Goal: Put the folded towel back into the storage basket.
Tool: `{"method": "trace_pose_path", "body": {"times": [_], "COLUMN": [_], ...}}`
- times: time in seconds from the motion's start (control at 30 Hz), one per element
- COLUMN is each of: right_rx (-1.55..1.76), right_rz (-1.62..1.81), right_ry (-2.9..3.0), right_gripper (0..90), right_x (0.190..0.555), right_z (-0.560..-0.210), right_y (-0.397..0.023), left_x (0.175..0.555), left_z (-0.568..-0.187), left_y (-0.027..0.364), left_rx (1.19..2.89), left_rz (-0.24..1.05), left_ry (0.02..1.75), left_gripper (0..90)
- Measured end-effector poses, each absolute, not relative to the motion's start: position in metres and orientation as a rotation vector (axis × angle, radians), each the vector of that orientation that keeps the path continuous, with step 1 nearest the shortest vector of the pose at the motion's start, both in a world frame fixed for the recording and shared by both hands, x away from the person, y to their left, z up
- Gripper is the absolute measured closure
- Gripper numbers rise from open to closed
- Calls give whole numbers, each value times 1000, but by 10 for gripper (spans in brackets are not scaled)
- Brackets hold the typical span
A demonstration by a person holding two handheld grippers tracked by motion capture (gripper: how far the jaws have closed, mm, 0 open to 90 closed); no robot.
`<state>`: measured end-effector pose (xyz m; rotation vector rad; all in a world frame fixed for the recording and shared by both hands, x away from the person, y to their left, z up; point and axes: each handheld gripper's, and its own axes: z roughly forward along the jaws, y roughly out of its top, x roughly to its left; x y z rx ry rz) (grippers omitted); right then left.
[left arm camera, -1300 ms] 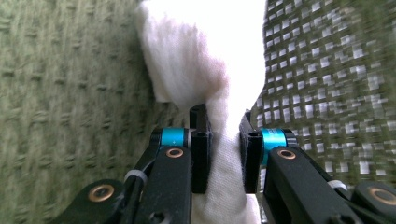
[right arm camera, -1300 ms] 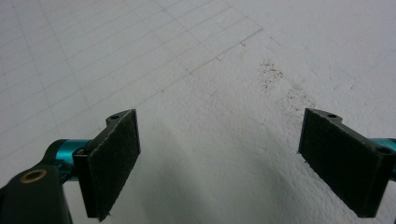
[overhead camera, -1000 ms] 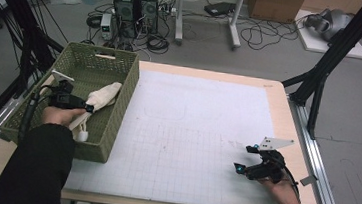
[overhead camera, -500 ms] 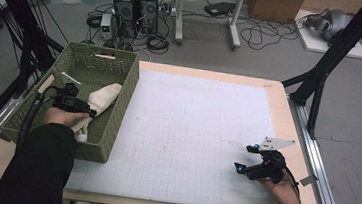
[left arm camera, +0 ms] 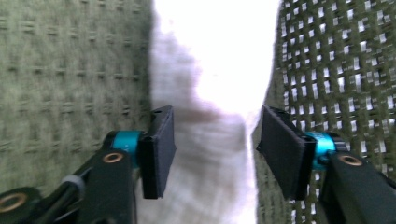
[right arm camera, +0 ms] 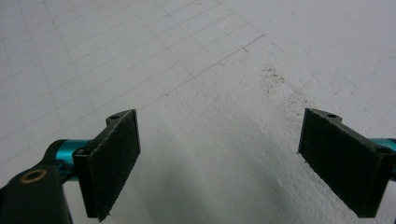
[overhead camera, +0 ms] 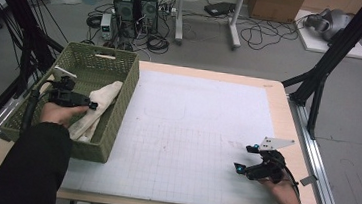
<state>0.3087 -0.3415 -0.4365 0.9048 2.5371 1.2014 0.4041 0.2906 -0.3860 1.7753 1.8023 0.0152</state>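
A white cloth [overhead camera: 103,99] lies crumpled in a green woven basket [overhead camera: 124,107] at the table's left, along its right wall. My left gripper [overhead camera: 91,105] hovers inside the basket just above the cloth. Its jaws have just been opening. In the left gripper view the left gripper [left arm camera: 215,149] has its pads apart, with the cloth [left arm camera: 219,79] showing in the gap below them and neither pad pressing on it. My right gripper [overhead camera: 243,158] rests low over the white gridded mat [overhead camera: 191,133] near the front right. In its own view the right gripper [right arm camera: 224,163] is wide open with nothing between the pads.
The basket's woven walls [left arm camera: 70,70] stand close on both sides of the left gripper. The mat [right arm camera: 140,56] has a small brown smudge [right arm camera: 275,79] ahead of the right gripper. Black frame struts [overhead camera: 322,70] rise at the far right, and computers and cables lie on the floor beyond.
The left gripper has shifted slightly left inside the basket and its jaws have come apart off the cloth. The right hand has not moved.
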Motion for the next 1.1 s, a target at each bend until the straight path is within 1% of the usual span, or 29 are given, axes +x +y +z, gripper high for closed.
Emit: {"method": "trace_pose_path", "body": {"times": [0.03,0.1,0.2,0.27,0.33,0.4,0.43,0.5,0.57,0.67,0.7,0.73,0.8,0.93,1.03,1.1], "right_rx": [905,906,911,906,910,902,906,900,903,897,899,899,899,905,901,903], "right_rz": [1201,1197,1193,1192,1194,1193,1194,1190,1195,1193,1194,1191,1192,1189,1190,1193], "right_ry": [2537,2541,2545,2546,2545,2546,2549,2550,2556,2553,2553,2555,2559,2560,2562,2559], "right_gripper": [118,118,119,118,118,118,119,119,118,119,118,119,119,119,118,119], "right_x": [309,309,309,309,309,310,309,309,310,310,310,310,310,311,310,310], "right_z": [-437,-437,-437,-437,-437,-438,-438,-438,-438,-439,-439,-439,-439,-440,-439,-439], "right_y": [-341,-341,-341,-341,-341,-340,-340,-339,-339,-338,-338,-338,-338,-338,-338,-338], "left_x": [404,405,407,408,408,409,409,409,410,412,413,413,412,408,404,401], "left_z": [-388,-392,-401,-405,-405,-405,-405,-404,-402,-398,-400,-401,-400,-390,-385,-384], "left_y": [290,289,285,284,282,283,283,285,285,286,286,287,287,289,291,291], "left_rx": [1801,1848,1897,1922,1947,1951,1951,1904,1827,1738,1722,1729,1740,1770,1833,1912], "left_rz": [7,-6,-14,4,15,17,18,24,75,154,129,107,104,74,33,29], "left_ry": [1810,1835,1884,1897,1901,1902,1900,1913,1916,1917,1913,1910,1903,1856,1862,1875], "left_gripper": [561,565,548,571,656,789,819,835,837,822,783,705,635,527,506,523]}}
